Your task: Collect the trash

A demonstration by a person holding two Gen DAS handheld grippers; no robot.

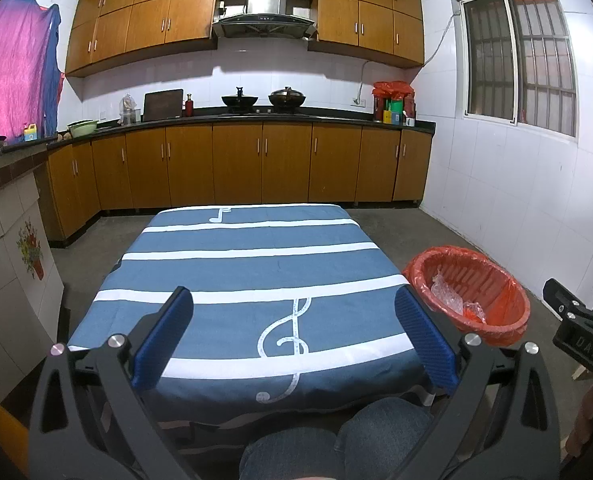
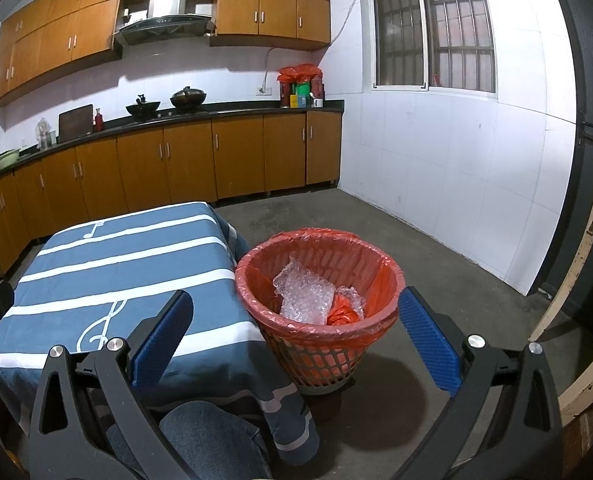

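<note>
A red mesh trash basket lined with a red bag stands on the floor right of the table; it shows in the left wrist view too, as the basket. Inside lie bubble wrap and a crumpled red bag. My right gripper is open and hovers near the basket's front rim, holding nothing. My left gripper is open above the near part of the blue striped tablecloth, also with nothing in it. No trash shows on the cloth.
A person's knees in jeans sit at the table's near edge. Brown kitchen cabinets and a black counter with woks run along the far wall. A worn wooden frame stands at the right. Grey concrete floor surrounds the basket.
</note>
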